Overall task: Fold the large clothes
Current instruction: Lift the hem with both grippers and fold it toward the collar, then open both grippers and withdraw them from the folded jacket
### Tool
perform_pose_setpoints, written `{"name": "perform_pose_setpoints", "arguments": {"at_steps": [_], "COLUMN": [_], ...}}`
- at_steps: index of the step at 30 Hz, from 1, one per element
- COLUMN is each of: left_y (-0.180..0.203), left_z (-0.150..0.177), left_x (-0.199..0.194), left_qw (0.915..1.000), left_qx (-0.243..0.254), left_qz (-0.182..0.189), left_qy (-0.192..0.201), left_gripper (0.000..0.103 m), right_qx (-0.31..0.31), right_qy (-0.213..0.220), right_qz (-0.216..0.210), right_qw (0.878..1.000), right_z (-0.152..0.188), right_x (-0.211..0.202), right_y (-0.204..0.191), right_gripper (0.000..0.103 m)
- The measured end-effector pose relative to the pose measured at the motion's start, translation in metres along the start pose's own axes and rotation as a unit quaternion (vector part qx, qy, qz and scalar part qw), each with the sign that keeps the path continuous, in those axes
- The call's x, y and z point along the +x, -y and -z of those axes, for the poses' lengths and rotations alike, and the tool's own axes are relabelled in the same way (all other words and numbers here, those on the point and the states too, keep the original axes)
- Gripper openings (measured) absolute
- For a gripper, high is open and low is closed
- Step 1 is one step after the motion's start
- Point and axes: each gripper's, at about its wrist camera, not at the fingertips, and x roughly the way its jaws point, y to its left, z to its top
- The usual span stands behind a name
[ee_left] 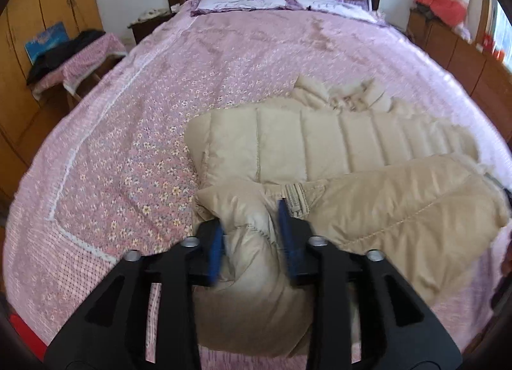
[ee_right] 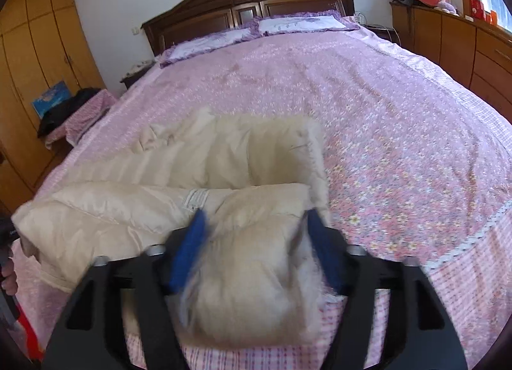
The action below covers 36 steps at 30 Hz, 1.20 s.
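Note:
A beige quilted down coat (ee_left: 320, 142) lies across the near part of the bed; it also shows in the right wrist view (ee_right: 198, 158). My left gripper (ee_left: 252, 213) is shut on a thick fold of the coat's near left end, next to a ribbed cuff (ee_left: 296, 198). My right gripper (ee_right: 256, 219) is shut on the puffy near right end of the coat, by its fur-trimmed edge (ee_right: 315, 158). Both held ends are lifted and folded over the coat's body.
The bed (ee_left: 134, 133) has a pink floral cover and pillows (ee_left: 240, 2) at a dark headboard (ee_right: 249, 5). A stool with dark clothes (ee_left: 73, 56) stands left by yellow wardrobes (ee_left: 28, 34). Wooden drawers (ee_right: 473, 50) run along the right wall.

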Motion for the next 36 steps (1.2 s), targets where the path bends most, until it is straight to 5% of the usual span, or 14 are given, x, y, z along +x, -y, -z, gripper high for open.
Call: {"name": "perform_pose_setpoints", "arguments": {"at_steps": [2, 4, 17, 24, 36], "left_y": [-0.007, -0.007, -0.019, -0.022, -0.023], "left_z": [0.0, 0.003, 0.041, 0.058, 0.071], "left_x": [-0.014, -0.027, -0.064, -0.058, -0.043], "left_qw": [0.9996, 0.9994, 0.9988, 0.9965, 0.9983], "left_qx": [-0.015, -0.004, -0.021, -0.051, -0.035], "left_qz": [0.021, 0.02, 0.014, 0.055, 0.039], "left_qy": [0.009, 0.028, 0.042, 0.038, 0.026], "left_gripper": [0.074, 0.082, 0.085, 0.085, 0.085], "right_qx": [-0.004, -0.004, -0.007, -0.001, -0.034], "right_qy": [0.003, 0.006, -0.014, -0.031, -0.026], "right_qz": [-0.007, -0.014, -0.031, -0.032, -0.033], "right_qw": [1.0, 1.0, 0.999, 0.999, 0.999], "right_z": [-0.003, -0.005, 0.021, 0.026, 0.032], "right_x": [-0.011, -0.021, -0.029, -0.015, -0.022], "right_y": [0.003, 0.005, 0.003, 0.001, -0.004], "right_gripper": [0.071, 0.071, 0.071, 0.071, 0.073]}}
